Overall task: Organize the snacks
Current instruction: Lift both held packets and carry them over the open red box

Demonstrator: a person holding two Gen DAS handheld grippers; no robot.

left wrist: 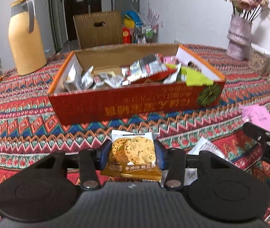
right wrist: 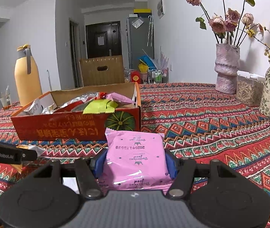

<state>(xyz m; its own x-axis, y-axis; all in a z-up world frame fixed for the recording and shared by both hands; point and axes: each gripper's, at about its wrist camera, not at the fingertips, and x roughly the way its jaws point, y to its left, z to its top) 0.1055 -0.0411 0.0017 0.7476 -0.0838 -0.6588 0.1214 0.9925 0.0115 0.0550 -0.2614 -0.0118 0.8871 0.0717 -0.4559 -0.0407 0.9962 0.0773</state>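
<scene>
My left gripper (left wrist: pixel 132 156) is clamped on a cookie packet (left wrist: pixel 133 154), its blue pads pressed against both side edges, held on the near side of the red cardboard box (left wrist: pixel 135 104). My right gripper (right wrist: pixel 135 163) is clamped on a pink snack packet (right wrist: pixel 135 159), held just before the box's (right wrist: pixel 74 127) near right corner. The box, standing on the patterned tablecloth (right wrist: pixel 211 123), is filled with assorted snack packets (left wrist: pixel 135 72). A yellow jug (left wrist: pixel 25 38) stands beyond the box's left end.
</scene>
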